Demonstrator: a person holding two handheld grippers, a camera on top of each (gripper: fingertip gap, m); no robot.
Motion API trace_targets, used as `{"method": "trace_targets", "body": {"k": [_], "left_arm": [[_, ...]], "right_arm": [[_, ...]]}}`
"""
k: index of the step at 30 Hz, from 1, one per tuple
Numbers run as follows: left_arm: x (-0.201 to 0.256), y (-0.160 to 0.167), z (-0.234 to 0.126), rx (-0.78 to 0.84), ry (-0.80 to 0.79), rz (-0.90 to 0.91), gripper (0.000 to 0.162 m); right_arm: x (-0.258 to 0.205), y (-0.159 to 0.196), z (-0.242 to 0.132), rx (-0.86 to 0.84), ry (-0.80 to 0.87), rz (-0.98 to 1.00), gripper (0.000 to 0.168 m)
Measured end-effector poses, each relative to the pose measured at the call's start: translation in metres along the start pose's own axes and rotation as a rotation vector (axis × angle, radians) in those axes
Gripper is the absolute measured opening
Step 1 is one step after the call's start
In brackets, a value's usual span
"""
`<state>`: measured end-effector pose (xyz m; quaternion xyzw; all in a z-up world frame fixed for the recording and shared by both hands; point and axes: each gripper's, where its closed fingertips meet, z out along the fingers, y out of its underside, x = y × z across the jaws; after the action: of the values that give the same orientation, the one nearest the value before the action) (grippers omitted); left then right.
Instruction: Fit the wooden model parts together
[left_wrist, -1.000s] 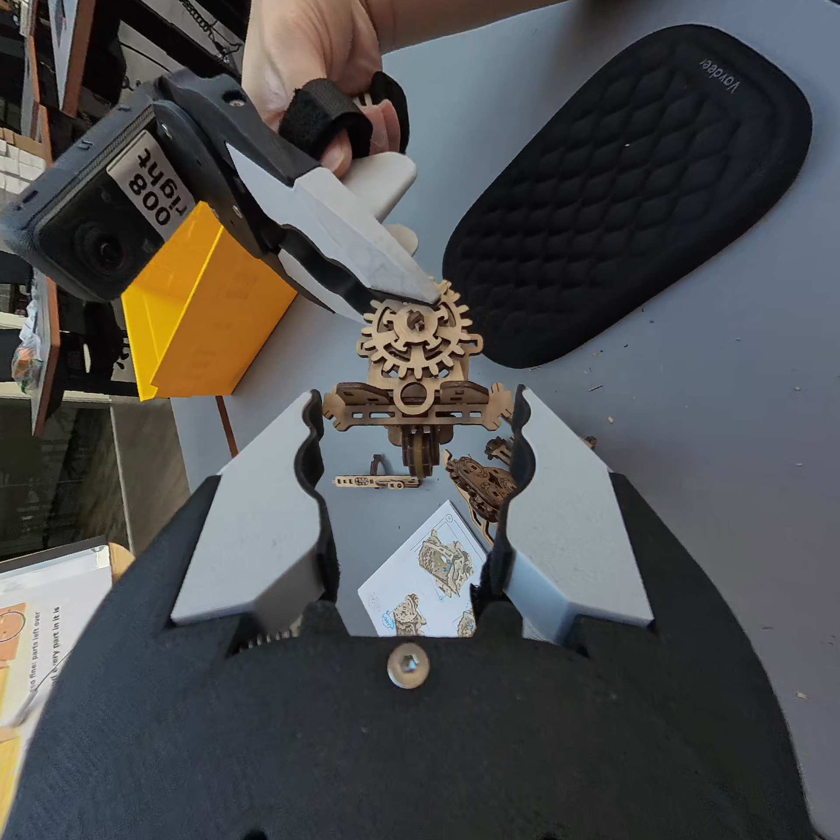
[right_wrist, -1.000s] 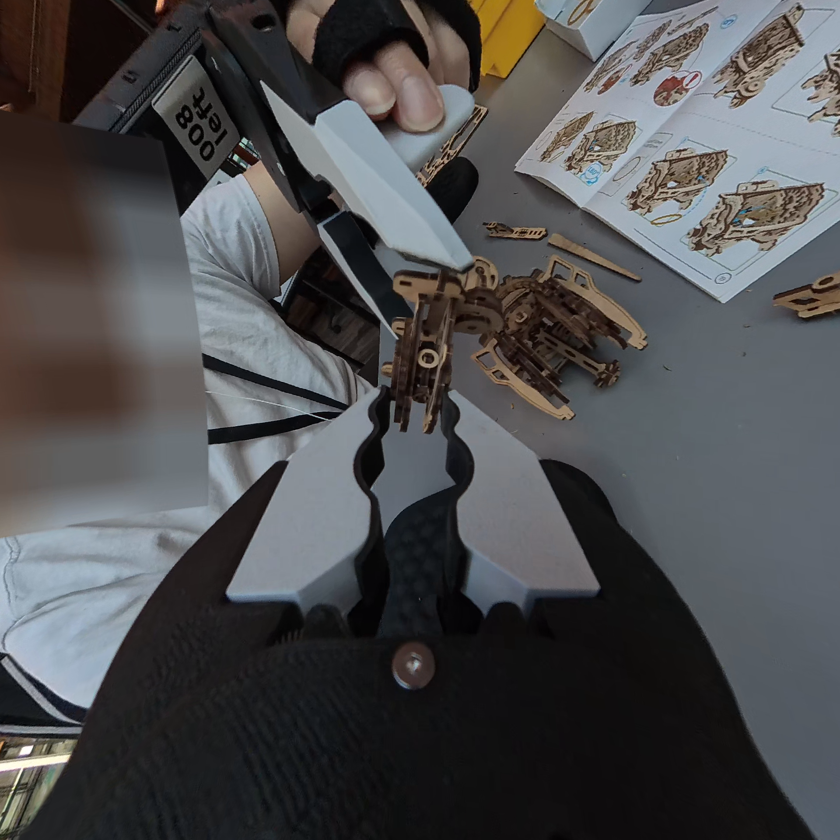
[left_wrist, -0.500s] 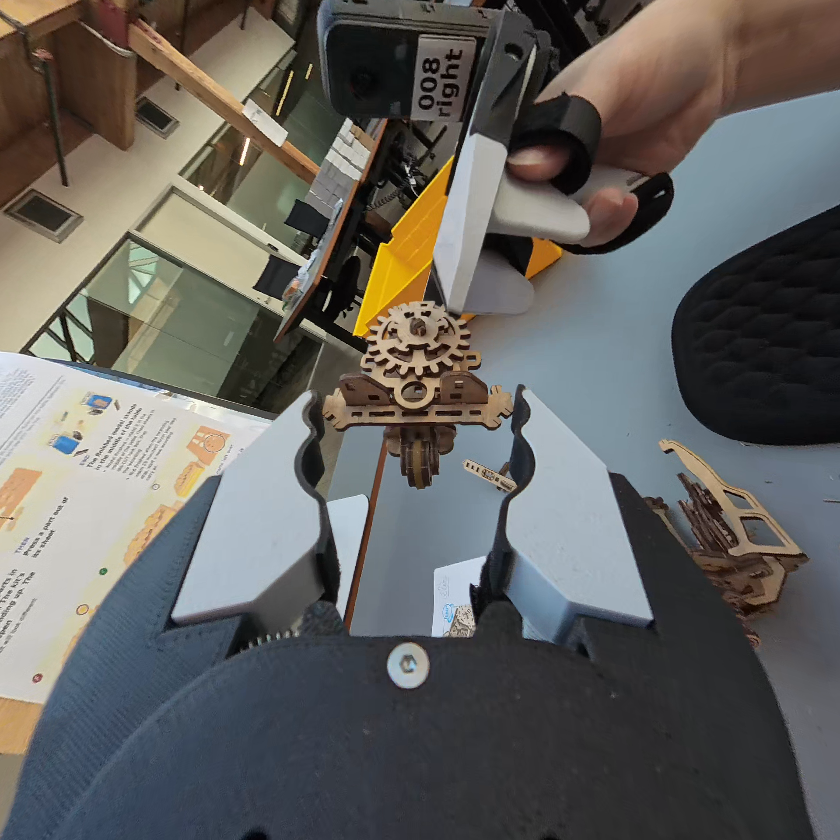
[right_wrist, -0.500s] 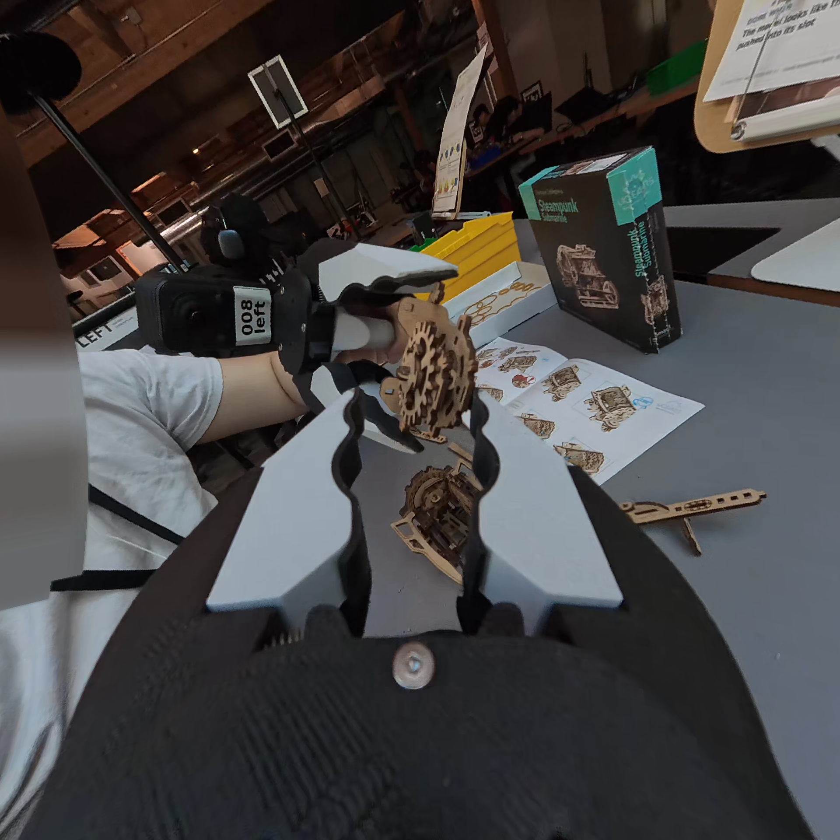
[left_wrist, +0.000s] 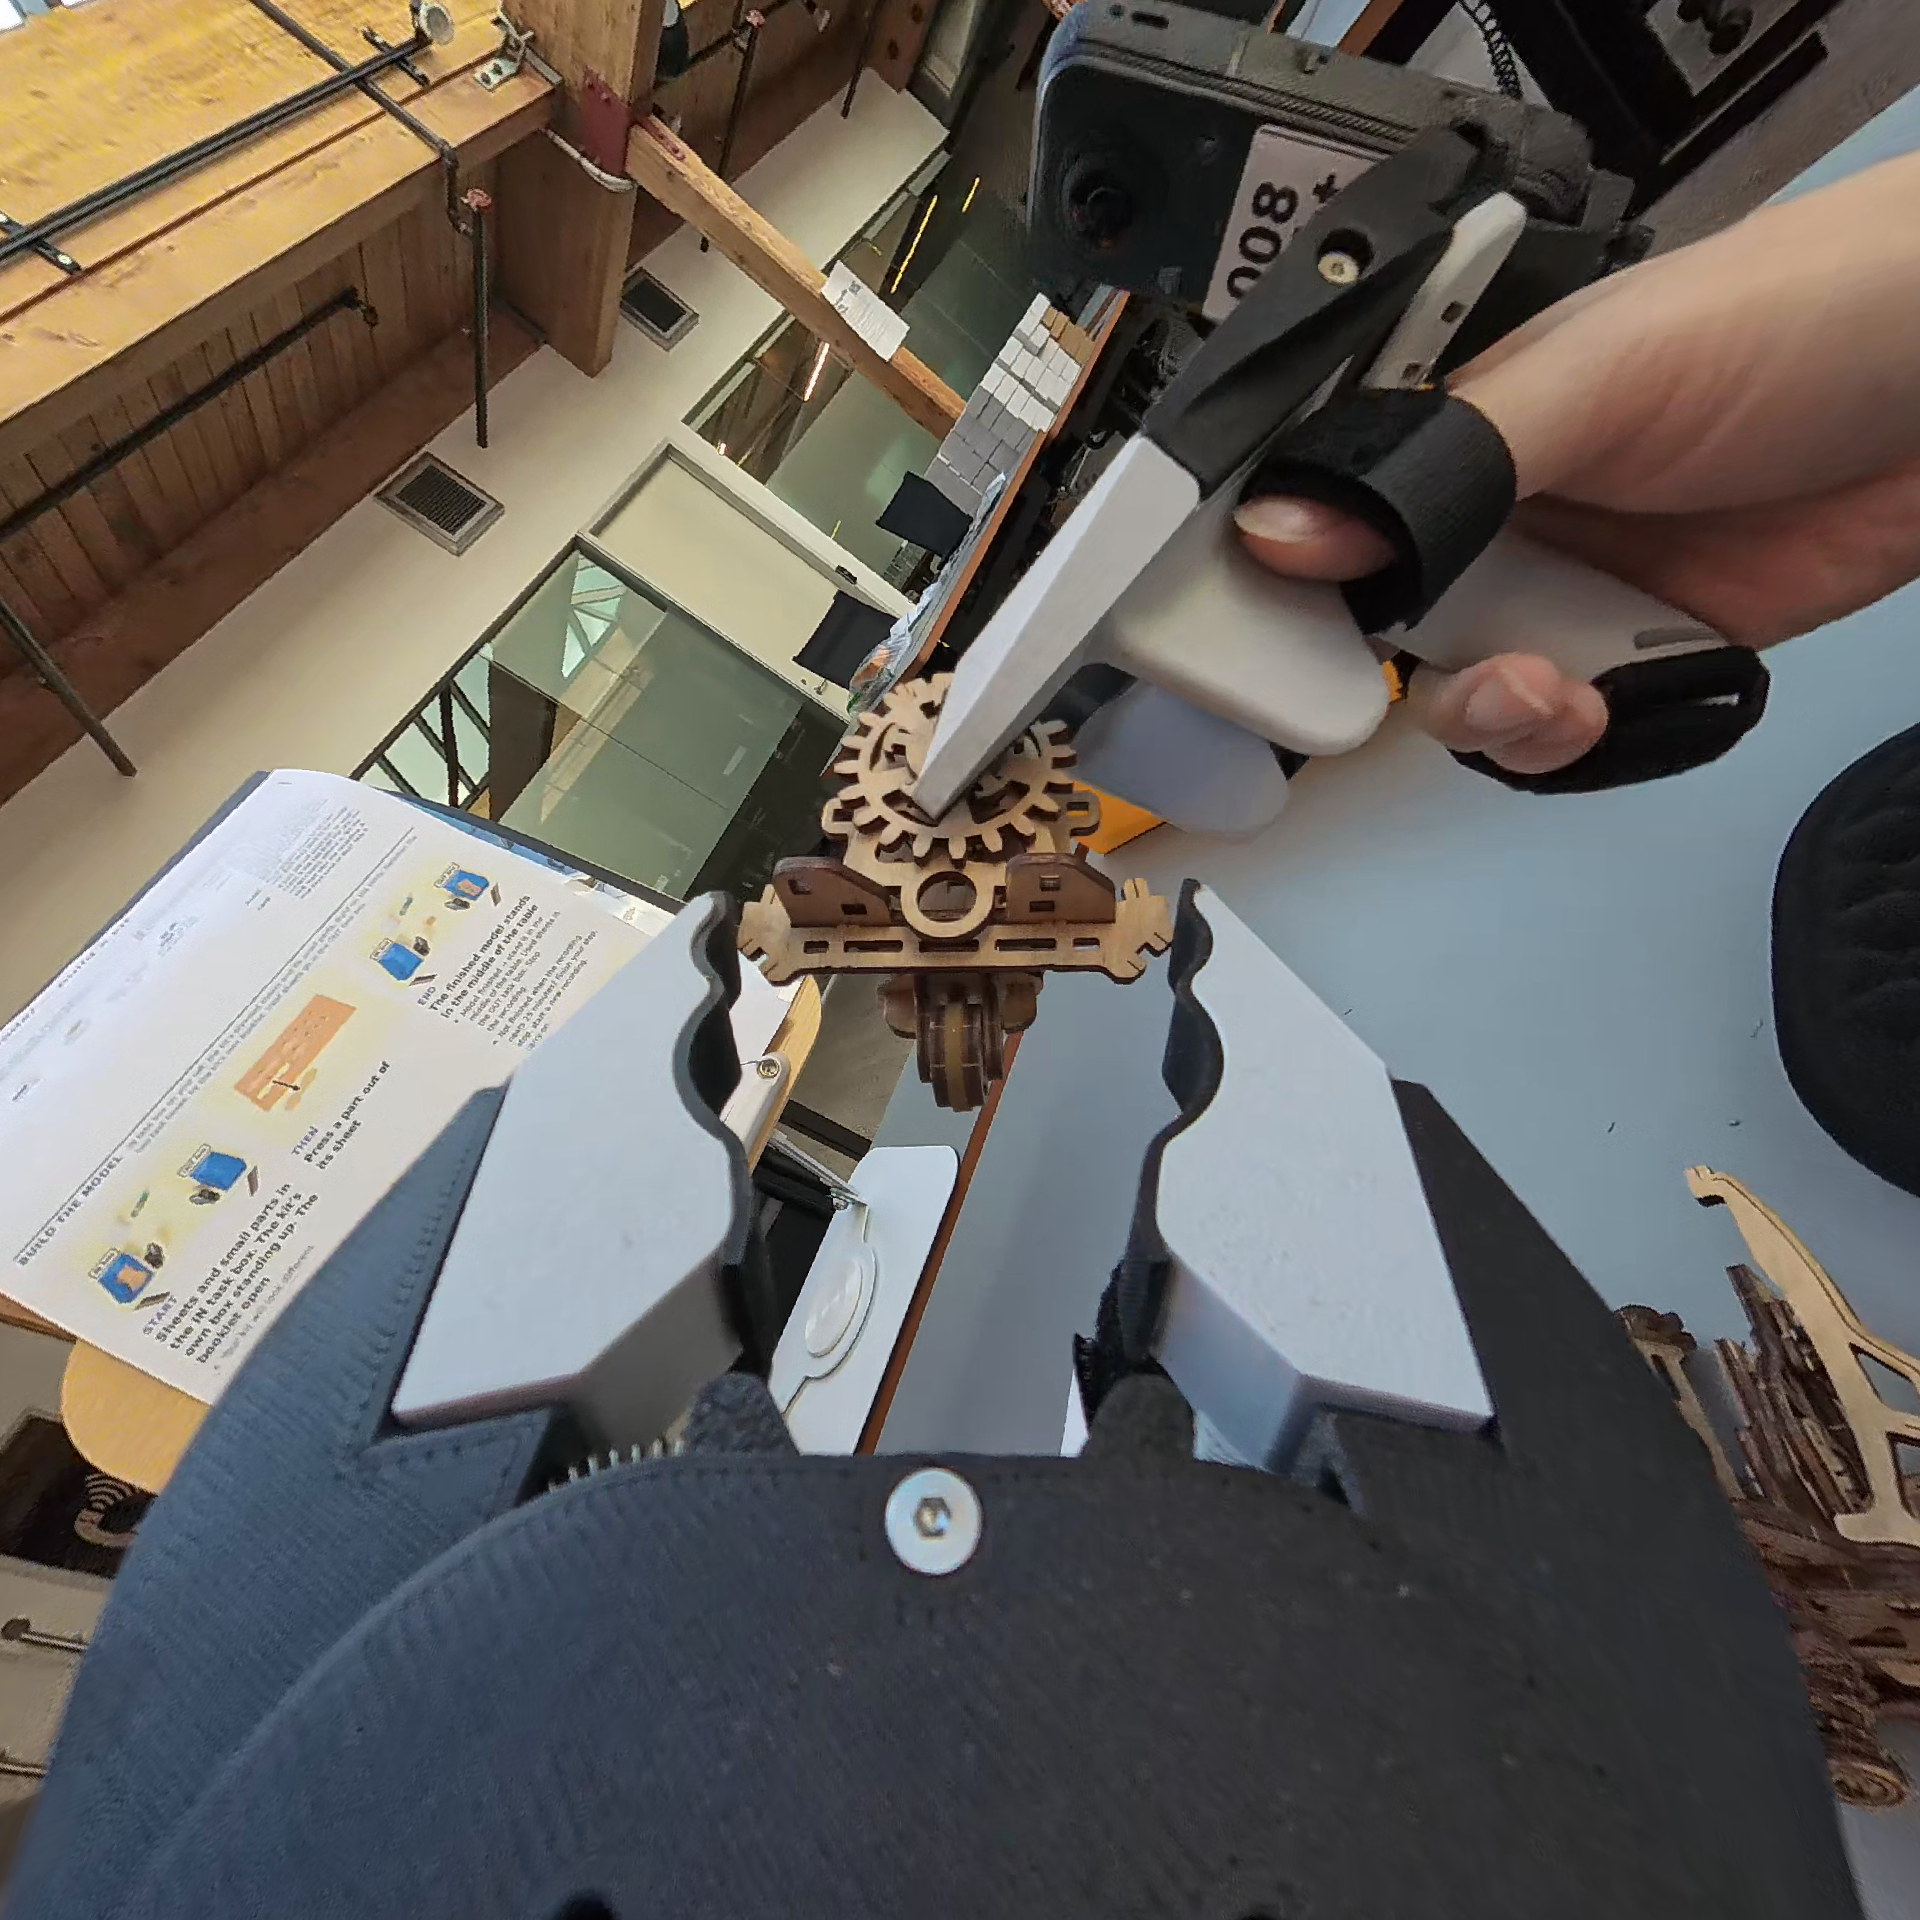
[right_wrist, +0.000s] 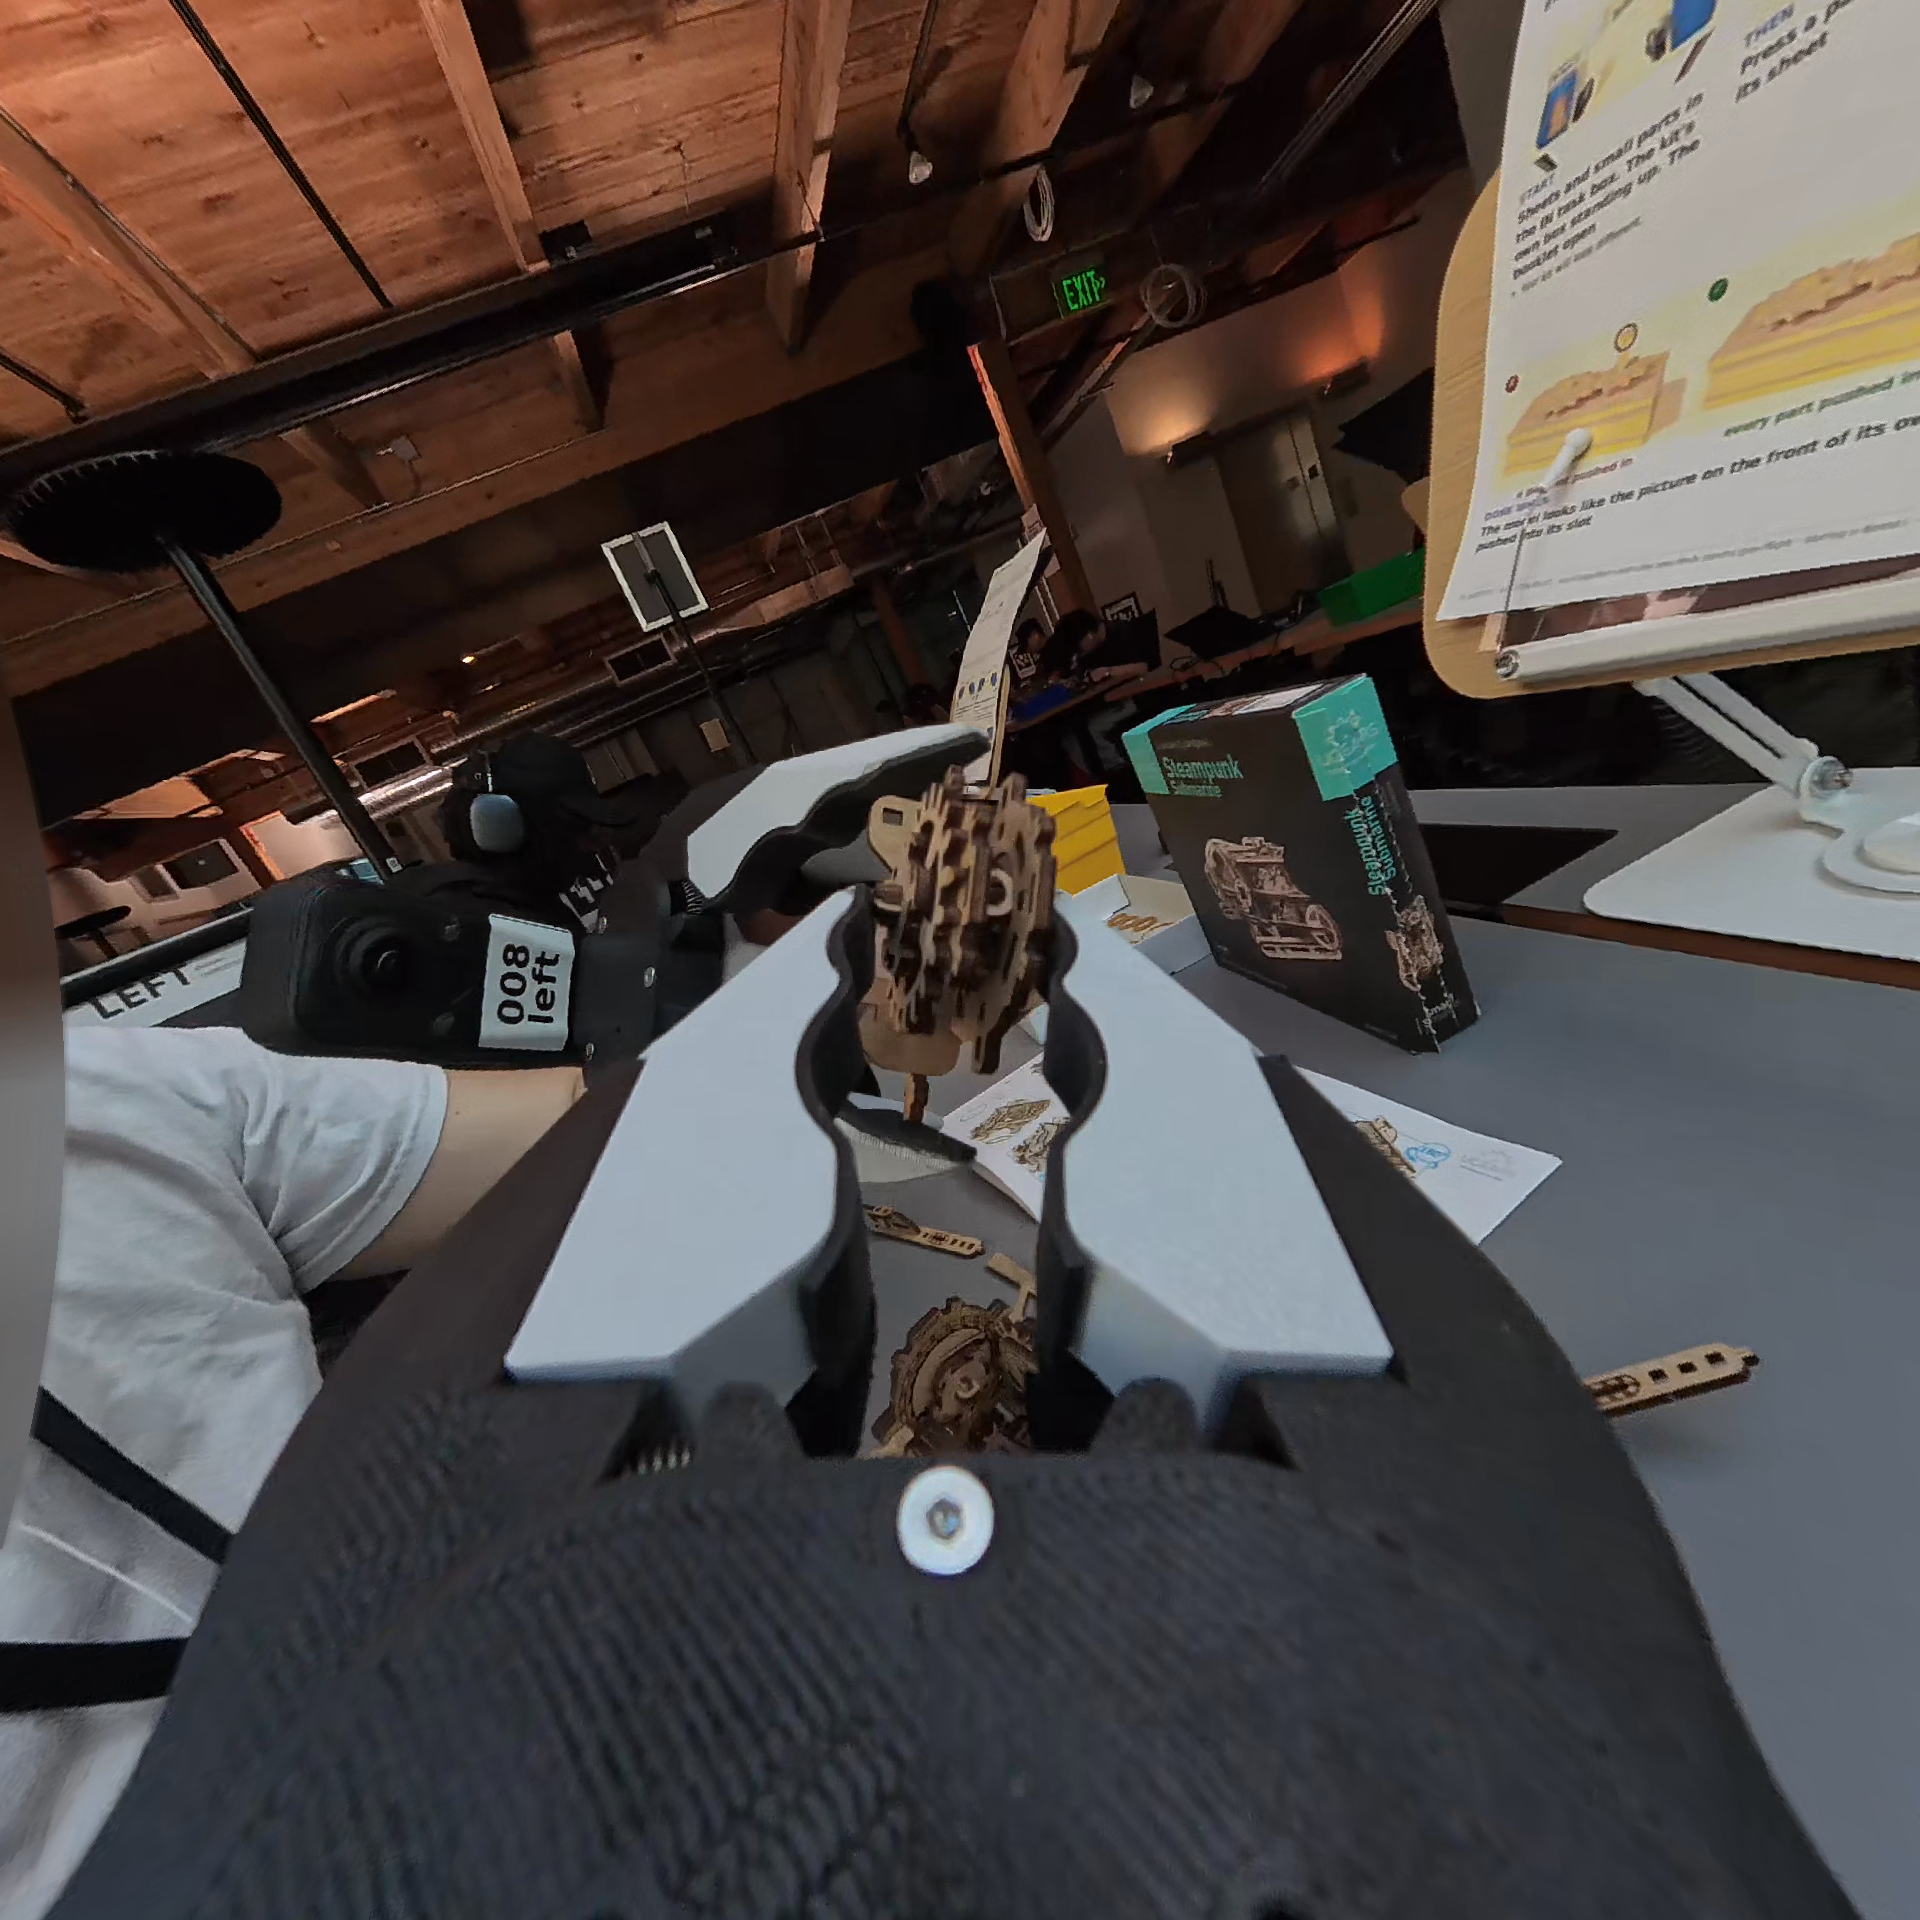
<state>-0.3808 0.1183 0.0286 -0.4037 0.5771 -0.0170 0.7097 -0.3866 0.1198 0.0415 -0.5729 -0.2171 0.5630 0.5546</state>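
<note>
A small wooden gear assembly (left_wrist: 940, 831), stacked cogs on a slotted crossbar, is held in the air between both grippers. My left gripper (left_wrist: 951, 930) is shut on the ends of the crossbar. My right gripper (right_wrist: 954, 930) is closed around the stacked cogs (right_wrist: 961, 914), with one pad on either face. In the left wrist view the right gripper (left_wrist: 935, 805) comes in from the upper right, its tip on the cog face. In the right wrist view the left gripper's upper finger (right_wrist: 831, 800) shows behind the assembly.
A larger, partly built wooden model (left_wrist: 1818, 1455) lies on the grey table (right_wrist: 1662, 1091), also below my right fingers (right_wrist: 956, 1371). Nearby are an open booklet (right_wrist: 1434, 1153), the upright kit box (right_wrist: 1309, 862), a loose strip (right_wrist: 1662, 1382), a black pad (left_wrist: 1849, 987), a yellow bin (right_wrist: 1081, 831) and an instruction sheet on a stand (left_wrist: 260, 1091). My left and right fingertips are right by each other.
Both grippers have lifted and tilted up with the assembly, from over the table toward the ceiling. The right gripper's jaws, wider half a second ago, have narrowed onto the cogs.
</note>
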Motion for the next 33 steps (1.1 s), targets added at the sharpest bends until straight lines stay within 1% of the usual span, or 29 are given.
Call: {"method": "trace_targets", "body": {"k": [3,5,6,9,11,14,16,18,21,24,28,33], "left_arm": [[-0.001,0.002,0.002,-0.015,-0.028,-0.033,0.082],[0.001,0.005,0.004,-0.026,-0.029,-0.054,0.082],[0.004,0.007,0.004,-0.026,-0.014,-0.079,0.079],[0.008,0.016,-0.002,-0.043,0.013,-0.217,0.085],[0.015,0.029,-0.012,-0.080,0.058,-0.364,0.088],[0.036,0.046,-0.037,-0.142,0.143,-0.556,0.092],[0.049,0.046,-0.058,-0.143,0.178,-0.646,0.089],[0.065,0.039,-0.078,-0.122,0.224,-0.733,0.087],[0.083,0.026,-0.100,-0.077,0.264,-0.806,0.085],[0.099,0.018,-0.111,-0.025,0.285,-0.844,0.084],[0.112,0.012,-0.111,0.023,0.303,-0.855,0.083],[0.115,0.013,-0.112,0.022,0.321,-0.881,0.081]], "right_arm": [[0.002,-0.001,0.001,0.020,0.041,-0.050,0.028],[0.006,0.002,0.001,-0.001,0.065,-0.046,0.028],[0.011,0.005,-0.001,-0.024,0.092,-0.026,0.028],[0.034,0.010,-0.011,-0.082,0.199,0.009,0.027],[0.056,0.019,-0.024,-0.192,0.325,-0.008,0.028],[0.088,0.031,-0.049,-0.357,0.543,-0.086,0.027],[0.103,0.035,-0.063,-0.442,0.668,-0.155,0.028],[0.110,0.040,-0.074,-0.530,0.742,-0.197,0.028],[0.117,0.047,-0.080,-0.597,0.789,-0.218,0.028],[0.126,0.055,-0.087,-0.656,0.839,-0.233,0.028],[0.132,0.062,-0.089,-0.688,0.865,-0.239,0.028],[0.133,0.074,-0.087,-0.730,0.855,-0.217,0.028]]}}
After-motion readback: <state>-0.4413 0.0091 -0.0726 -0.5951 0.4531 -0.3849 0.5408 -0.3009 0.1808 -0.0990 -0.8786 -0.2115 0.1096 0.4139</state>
